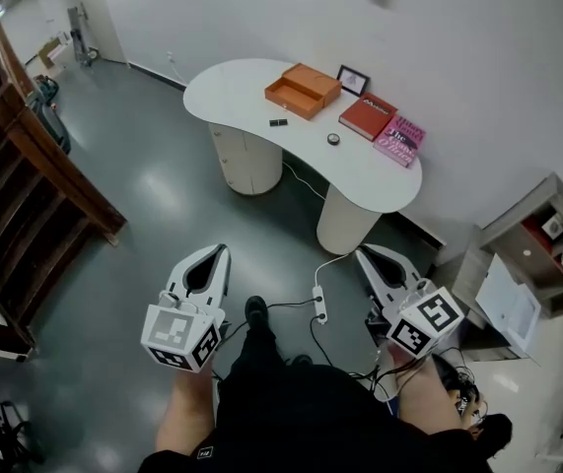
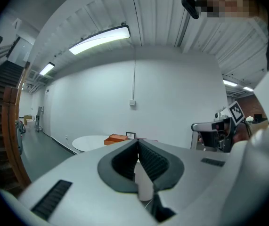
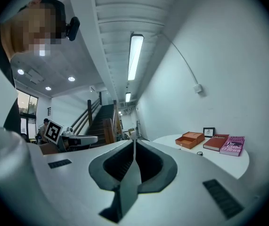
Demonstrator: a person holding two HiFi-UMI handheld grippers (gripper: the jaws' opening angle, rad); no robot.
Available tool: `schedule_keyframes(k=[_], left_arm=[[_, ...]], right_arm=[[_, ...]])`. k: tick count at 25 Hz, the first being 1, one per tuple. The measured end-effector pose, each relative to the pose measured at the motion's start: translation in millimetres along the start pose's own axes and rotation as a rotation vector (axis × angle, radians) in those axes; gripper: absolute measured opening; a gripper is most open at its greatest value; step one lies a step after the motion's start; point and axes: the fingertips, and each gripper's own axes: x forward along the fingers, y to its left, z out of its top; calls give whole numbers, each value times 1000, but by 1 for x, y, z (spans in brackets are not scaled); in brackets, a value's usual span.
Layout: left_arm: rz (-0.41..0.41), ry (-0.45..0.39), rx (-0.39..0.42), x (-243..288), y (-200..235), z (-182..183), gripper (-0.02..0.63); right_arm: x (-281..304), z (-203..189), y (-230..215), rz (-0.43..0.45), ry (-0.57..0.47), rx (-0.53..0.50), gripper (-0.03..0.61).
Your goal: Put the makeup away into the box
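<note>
An open orange box [image 1: 303,90] sits on the white table [image 1: 242,87], well ahead of me. A small black makeup item [image 1: 278,122] lies in front of the box, and a small round black compact [image 1: 333,139] rests nearer the books. My left gripper [image 1: 222,250] is held low at the lower left, far from the table, jaws shut and empty. My right gripper [image 1: 361,254] is at the lower right, likewise shut and empty. The orange box [image 2: 116,138] shows small in the left gripper view, and the orange box [image 3: 192,139] and the compact [image 3: 199,153] show in the right gripper view.
A red book [image 1: 368,115], a pink book [image 1: 400,141] and a small picture frame [image 1: 353,80] lie on the table's right half. A power strip with cables [image 1: 318,304] lies on the grey floor. Wooden stairs [image 1: 25,175] stand left, a shelf unit [image 1: 537,254] right.
</note>
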Motion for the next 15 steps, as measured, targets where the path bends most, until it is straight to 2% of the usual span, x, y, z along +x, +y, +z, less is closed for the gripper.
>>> schedule_keyframes(k=[6,10,15], left_arm=[[-25,-10,1,58,51,4,12],[-62,-9,9,110,100,13,11],[-115,2,8,163,160,19,12]], right_arm=[[67,0,-32,-22,26,6,38],[132,11,-59,-39,14,18,38],[217,15,-71,-34,35,15,38]])
